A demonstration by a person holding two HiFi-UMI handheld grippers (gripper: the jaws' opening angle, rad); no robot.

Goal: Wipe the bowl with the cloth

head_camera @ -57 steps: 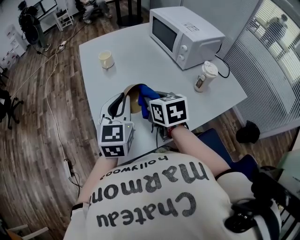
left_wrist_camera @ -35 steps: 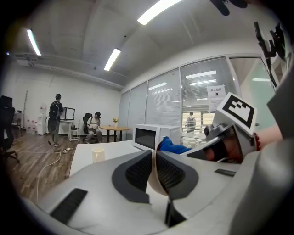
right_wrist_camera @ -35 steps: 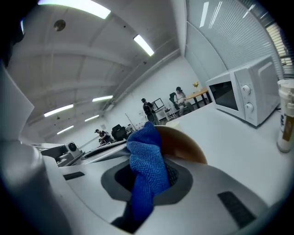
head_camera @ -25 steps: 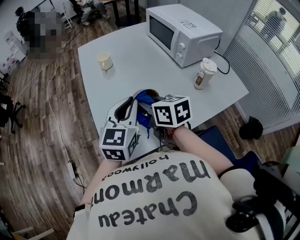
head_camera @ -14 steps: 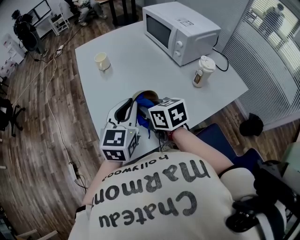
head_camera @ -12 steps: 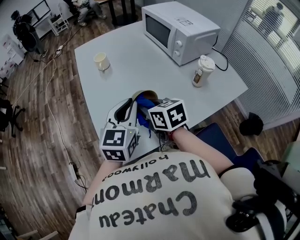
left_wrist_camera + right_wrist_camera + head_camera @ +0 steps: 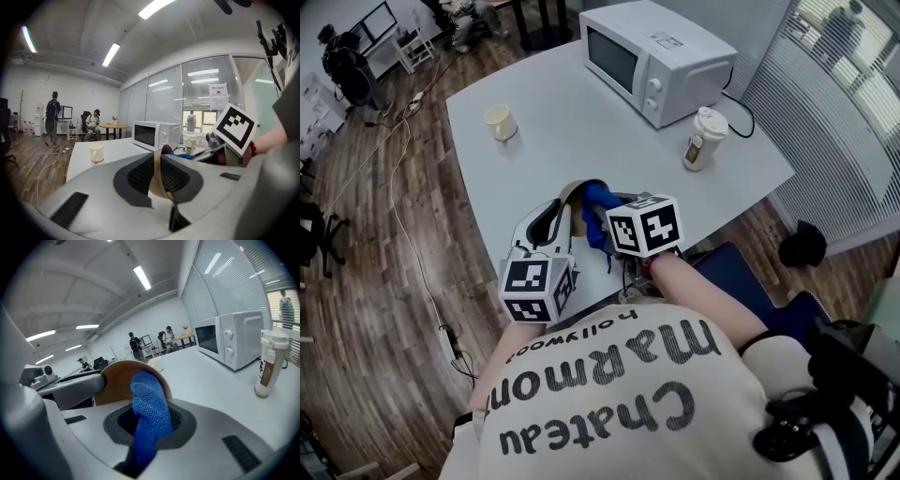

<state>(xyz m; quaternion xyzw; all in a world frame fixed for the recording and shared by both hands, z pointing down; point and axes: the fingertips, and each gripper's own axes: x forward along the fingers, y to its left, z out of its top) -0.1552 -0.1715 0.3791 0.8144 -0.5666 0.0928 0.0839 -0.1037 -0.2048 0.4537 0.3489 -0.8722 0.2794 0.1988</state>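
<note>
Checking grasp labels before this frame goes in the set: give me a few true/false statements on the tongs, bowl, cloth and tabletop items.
1. The right tongs grip the blue cloth. True.
2. The left tongs clamp the brown bowl by its wall. True; their jaws have just been opening slightly, with the wall between them.
3. The microwave has its door hanging open. False: the door is shut.
4. The lidded cup lies on its side. False: it stands upright on the table near the microwave.
</note>
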